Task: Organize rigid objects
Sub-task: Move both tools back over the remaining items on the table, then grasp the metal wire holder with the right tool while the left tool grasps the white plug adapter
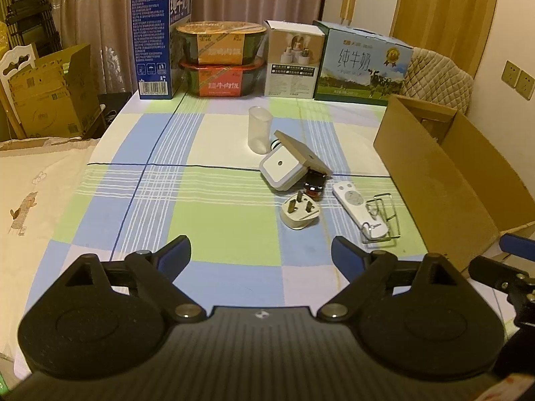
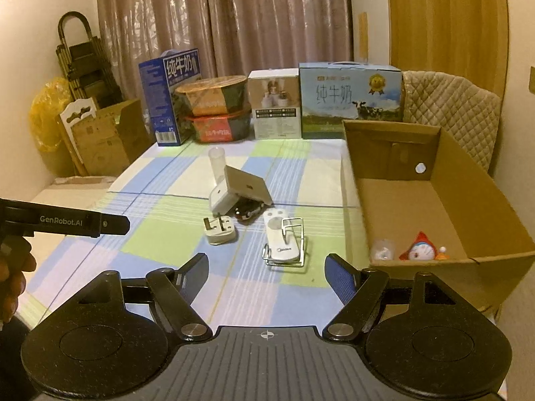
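Note:
On the checked tablecloth lies a cluster: a clear cup (image 1: 259, 130), a tan square panel (image 1: 302, 153) leaning on a white night-light plug (image 1: 282, 168), a small dark object (image 1: 314, 185), a white plug adapter (image 1: 299, 214), and a white remote (image 1: 359, 210) resting in a wire rack (image 1: 381, 217). My left gripper (image 1: 260, 254) is open and empty, just short of the adapter. My right gripper (image 2: 267, 267) is open and empty, with the remote (image 2: 279, 237) and wire rack (image 2: 291, 244) right in front of it. The open cardboard box (image 2: 401, 207) stands to the right.
Inside the box lie a small blue-and-red toy figure (image 2: 421, 249) and a clear small item (image 2: 383, 249). Milk cartons (image 1: 362, 63), stacked food bowls (image 1: 222, 60) and a white box (image 1: 292, 61) line the table's far edge. A padded chair (image 2: 451, 100) stands behind the box.

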`<action>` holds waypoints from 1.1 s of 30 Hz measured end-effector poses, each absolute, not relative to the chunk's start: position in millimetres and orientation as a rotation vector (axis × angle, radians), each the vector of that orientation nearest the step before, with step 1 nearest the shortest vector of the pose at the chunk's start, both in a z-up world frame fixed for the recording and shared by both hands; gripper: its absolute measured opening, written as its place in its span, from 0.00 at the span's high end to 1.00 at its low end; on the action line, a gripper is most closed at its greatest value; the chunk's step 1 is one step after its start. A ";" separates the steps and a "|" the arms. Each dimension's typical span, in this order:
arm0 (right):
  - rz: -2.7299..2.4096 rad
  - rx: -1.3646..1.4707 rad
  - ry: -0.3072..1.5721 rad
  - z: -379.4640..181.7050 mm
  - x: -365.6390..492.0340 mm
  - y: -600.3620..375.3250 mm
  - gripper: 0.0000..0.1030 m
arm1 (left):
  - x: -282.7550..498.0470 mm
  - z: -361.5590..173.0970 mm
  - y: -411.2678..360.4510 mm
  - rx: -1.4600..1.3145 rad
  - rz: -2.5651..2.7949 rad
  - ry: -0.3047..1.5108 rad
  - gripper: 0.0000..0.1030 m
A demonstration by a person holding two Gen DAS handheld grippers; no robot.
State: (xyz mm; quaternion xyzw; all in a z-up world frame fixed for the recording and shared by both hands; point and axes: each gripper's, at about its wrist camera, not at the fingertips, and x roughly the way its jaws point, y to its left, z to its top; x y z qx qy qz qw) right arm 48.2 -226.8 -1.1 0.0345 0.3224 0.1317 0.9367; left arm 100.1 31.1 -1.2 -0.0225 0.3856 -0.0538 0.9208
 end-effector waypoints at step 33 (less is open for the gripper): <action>0.124 0.019 0.713 -112.9 170.4 -199.6 0.25 | 202.8 -88.0 22.9 -0.001 -0.241 0.812 0.13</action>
